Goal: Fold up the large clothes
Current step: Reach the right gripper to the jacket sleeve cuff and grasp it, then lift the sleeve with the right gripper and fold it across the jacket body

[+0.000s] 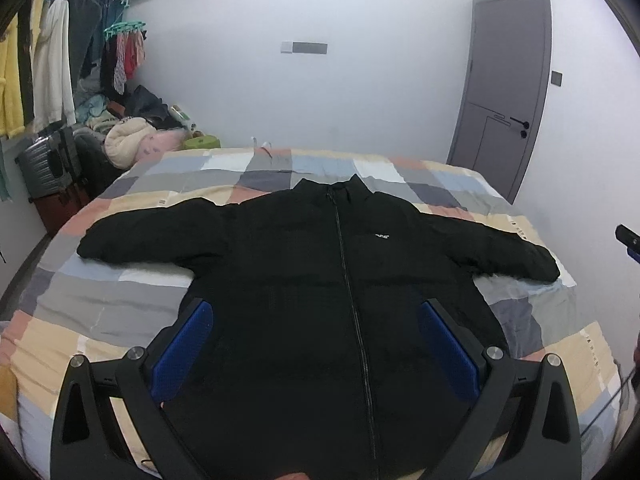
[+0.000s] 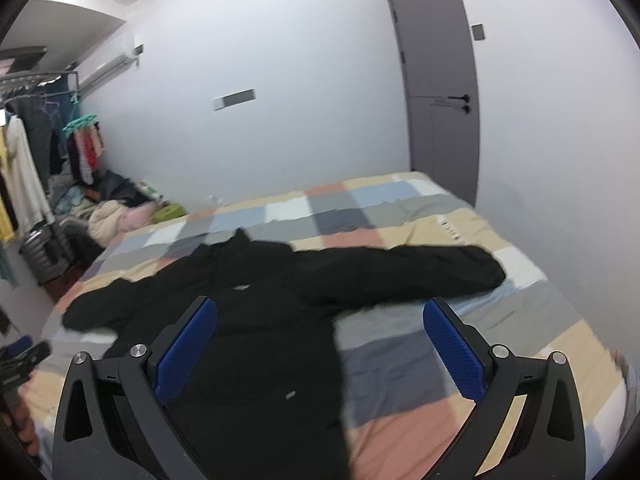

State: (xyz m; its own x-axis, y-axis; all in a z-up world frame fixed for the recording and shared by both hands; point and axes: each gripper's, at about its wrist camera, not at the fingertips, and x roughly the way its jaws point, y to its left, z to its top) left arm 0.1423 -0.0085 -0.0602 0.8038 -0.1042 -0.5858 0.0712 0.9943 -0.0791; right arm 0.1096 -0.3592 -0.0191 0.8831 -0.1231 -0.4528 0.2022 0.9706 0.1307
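Note:
A large black zip-up jacket lies flat and face up on the bed, both sleeves spread out to the sides, collar toward the far wall. My left gripper is open and empty, held above the jacket's lower front near the zip. My right gripper is open and empty, above the jacket's right side, close to the right sleeve. A bit of the right gripper shows at the right edge of the left wrist view.
The bed has a checked quilt in peach, grey, blue and cream. A clothes rack, a suitcase and a pile of clothes stand at the left. A grey door is at the far right.

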